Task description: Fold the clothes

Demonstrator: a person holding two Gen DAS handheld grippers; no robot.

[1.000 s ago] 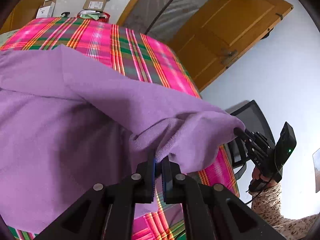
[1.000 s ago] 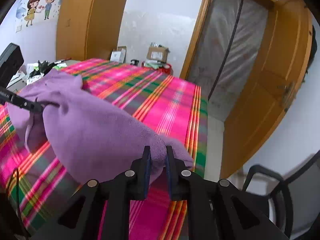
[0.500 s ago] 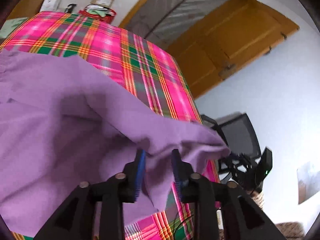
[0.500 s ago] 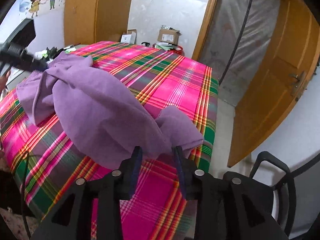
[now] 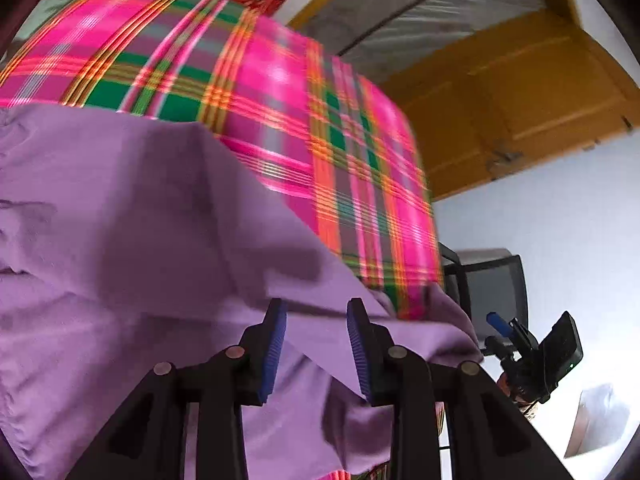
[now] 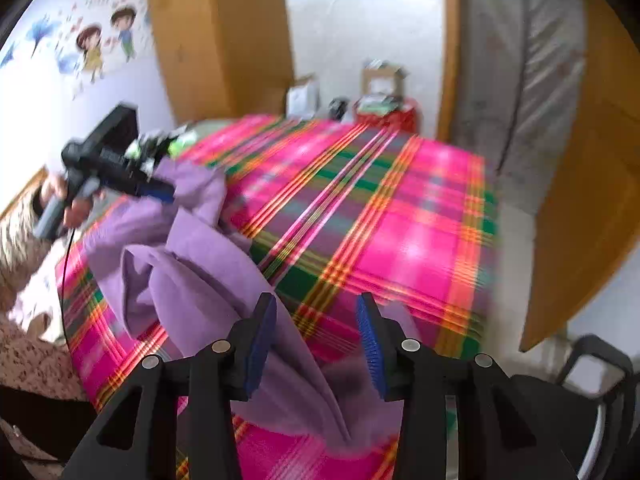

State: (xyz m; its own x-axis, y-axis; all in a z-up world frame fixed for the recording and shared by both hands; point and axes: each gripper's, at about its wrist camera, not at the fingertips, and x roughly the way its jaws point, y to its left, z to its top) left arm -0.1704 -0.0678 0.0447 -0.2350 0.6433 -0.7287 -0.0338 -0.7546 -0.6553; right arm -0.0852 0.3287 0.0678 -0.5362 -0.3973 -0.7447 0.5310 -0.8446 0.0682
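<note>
Purple garment [image 5: 120, 240] lies rumpled on the pink plaid counter [image 6: 400, 220]. Left tongs [image 5: 316, 344] and right tongs [image 6: 316, 336] are both opening, pads clear of the cloth beneath them, gripping nothing.

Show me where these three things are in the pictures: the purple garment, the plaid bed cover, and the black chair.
purple garment [image 5: 120, 240], left wrist view, on its broad flat middle.
plaid bed cover [image 6: 400, 220], right wrist view, on a bare pink part.
black chair [image 5: 494, 284], left wrist view, on its backrest.
</note>
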